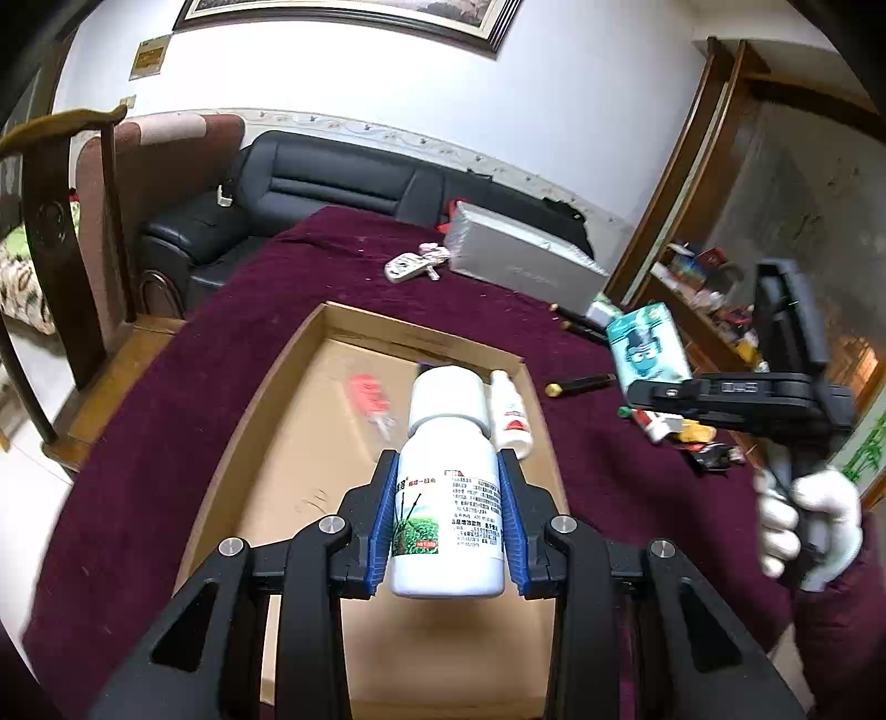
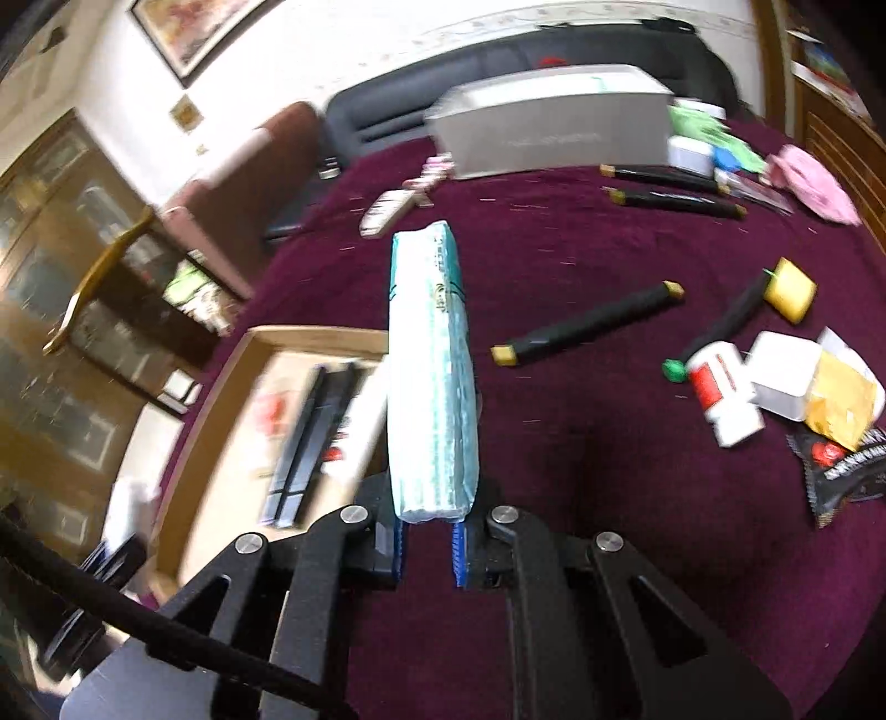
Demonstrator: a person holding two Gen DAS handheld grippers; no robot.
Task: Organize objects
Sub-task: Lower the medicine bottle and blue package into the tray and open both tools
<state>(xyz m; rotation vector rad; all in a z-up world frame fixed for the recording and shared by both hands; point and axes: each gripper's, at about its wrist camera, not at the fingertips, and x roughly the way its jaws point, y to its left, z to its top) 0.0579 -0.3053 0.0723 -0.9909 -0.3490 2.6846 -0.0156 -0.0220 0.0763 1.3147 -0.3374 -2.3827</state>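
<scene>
Glossy white plastic bottle (image 1: 447, 498) clamped; crinkly teal tissue pack (image 2: 433, 376) clamped.

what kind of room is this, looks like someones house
Most likely a living room in a home. A black leather sofa stands against the wall behind a table with a dark red cloth, a framed picture hangs above it, and a carved wooden chair stands beside.
</scene>
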